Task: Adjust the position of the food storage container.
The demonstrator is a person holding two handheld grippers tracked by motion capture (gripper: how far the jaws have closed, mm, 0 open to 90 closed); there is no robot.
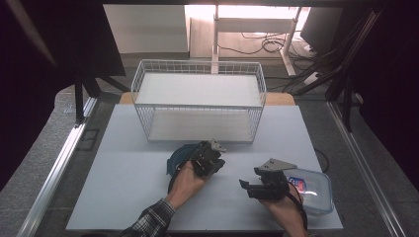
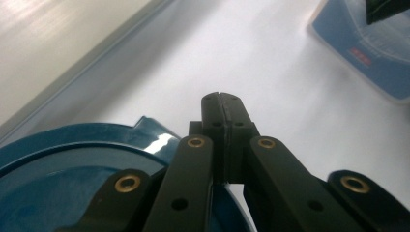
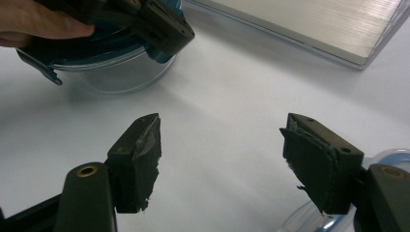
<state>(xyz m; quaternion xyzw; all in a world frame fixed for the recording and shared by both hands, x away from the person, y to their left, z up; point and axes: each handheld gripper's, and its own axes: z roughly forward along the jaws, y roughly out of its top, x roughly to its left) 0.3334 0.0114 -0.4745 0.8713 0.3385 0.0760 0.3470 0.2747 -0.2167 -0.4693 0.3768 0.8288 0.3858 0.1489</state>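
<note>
A round clear container with a dark blue lid (image 1: 177, 159) sits on the white board in front of the basket. My left gripper (image 1: 215, 165) rests over the lid's right edge. Its jaws (image 2: 222, 103) are shut with nothing between them, the blue lid (image 2: 72, 164) just below and to the left. My right gripper (image 1: 248, 177) hovers above the board to the right, open (image 3: 222, 154) and empty, pointing toward the round container (image 3: 111, 67) and the left gripper (image 3: 159, 26). A rectangular clear box with a blue lid (image 1: 312, 190) lies beside my right hand.
A white wire basket (image 1: 198, 106) stands at the back of the white board (image 1: 123, 192), and its base (image 3: 319, 29) shows in the right gripper view. The rectangular box (image 2: 367, 53) shows in the left gripper view. Metal rails run along both table sides.
</note>
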